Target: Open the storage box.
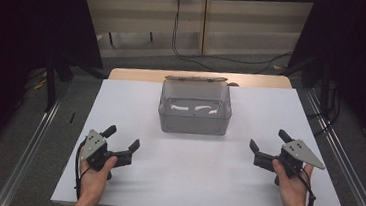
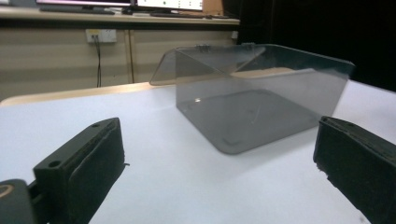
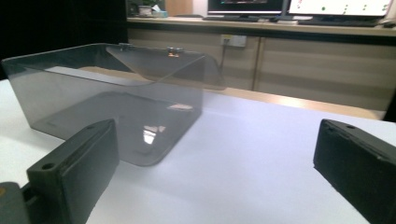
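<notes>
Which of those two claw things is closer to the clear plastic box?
Left, slightly. The left gripper sits before the box's near-left corner; the right gripper lies farther off its right side. Both open, touching nothing.

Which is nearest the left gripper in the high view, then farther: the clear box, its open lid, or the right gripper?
1. Clear box, ahead at table centre.
2. Lid, behind the box at the far edge.
3. Right gripper, across the table.
</notes>
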A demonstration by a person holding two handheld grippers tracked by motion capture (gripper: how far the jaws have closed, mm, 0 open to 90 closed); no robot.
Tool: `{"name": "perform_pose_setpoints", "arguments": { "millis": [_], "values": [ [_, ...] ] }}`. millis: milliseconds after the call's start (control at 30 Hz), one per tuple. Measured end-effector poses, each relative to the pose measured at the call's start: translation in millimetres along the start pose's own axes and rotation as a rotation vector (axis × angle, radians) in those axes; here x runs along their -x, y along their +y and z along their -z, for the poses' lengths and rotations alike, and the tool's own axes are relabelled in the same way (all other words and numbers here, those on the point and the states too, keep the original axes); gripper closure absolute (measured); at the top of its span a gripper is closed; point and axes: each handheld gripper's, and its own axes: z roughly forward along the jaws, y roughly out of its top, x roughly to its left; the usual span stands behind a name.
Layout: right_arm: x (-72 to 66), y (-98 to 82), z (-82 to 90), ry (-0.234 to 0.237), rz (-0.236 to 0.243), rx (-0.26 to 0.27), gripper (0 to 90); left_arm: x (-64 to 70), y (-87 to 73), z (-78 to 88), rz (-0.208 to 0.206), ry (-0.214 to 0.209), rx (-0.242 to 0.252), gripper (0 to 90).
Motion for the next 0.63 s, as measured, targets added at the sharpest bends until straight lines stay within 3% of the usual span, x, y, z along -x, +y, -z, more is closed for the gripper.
{"name": "perform_pose_setpoints", "arguments": {
  "millis": [167,367,433,633],
  "values": [
    [1.5,-8.0,16.9,-0.030,0.006,-0.020,0.0,3.3,-5.6,14.3,0.067,0.051,-0.021,2.2],
    [5.2,-14.5,35.4,-0.042,0.022,-0.013,0.0,8.2,-10.2,23.9,0.032,0.050,-0.008,2.3],
    [5.2,-16.9,37.5,-0.036,0.011,-0.007,0.0,8.2,-10.3,23.6,0.065,0.047,-0.003,2.3],
    [6.6,-15.5,37.2,-0.037,-0.004,0.018,0.0,7.7,-10.4,23.9,0.072,0.060,0.006,2.4]
  ]
}}
